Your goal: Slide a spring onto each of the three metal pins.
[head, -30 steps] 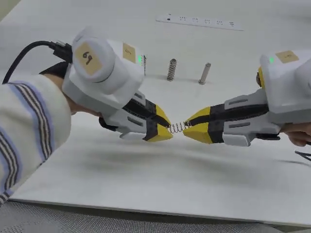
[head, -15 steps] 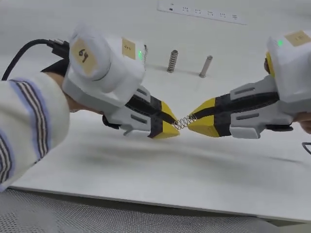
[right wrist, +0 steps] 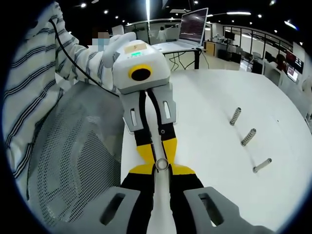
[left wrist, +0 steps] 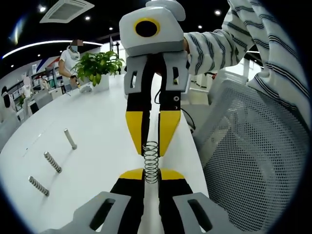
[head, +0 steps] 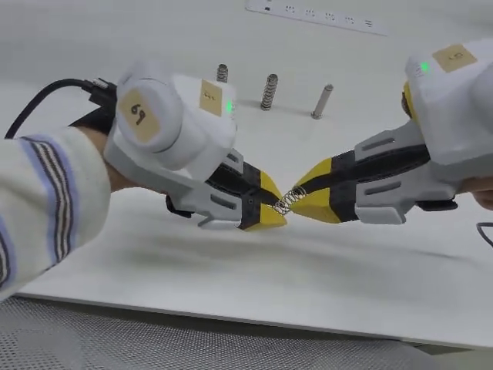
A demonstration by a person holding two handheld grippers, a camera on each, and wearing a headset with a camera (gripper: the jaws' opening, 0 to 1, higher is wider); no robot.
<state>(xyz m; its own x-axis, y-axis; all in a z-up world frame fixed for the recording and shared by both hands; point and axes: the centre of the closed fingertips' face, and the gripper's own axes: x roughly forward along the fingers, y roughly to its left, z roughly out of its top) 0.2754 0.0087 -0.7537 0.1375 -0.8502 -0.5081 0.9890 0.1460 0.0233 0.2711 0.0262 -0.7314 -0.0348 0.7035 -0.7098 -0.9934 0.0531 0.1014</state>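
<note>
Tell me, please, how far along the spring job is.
The far-left pin and middle pin already carry springs. The last spring is held between the left gripper and right gripper. The bare pin is left to do.

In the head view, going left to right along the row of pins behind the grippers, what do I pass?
Along that row: first pin with a spring → second pin with a spring → bare pin.
</note>
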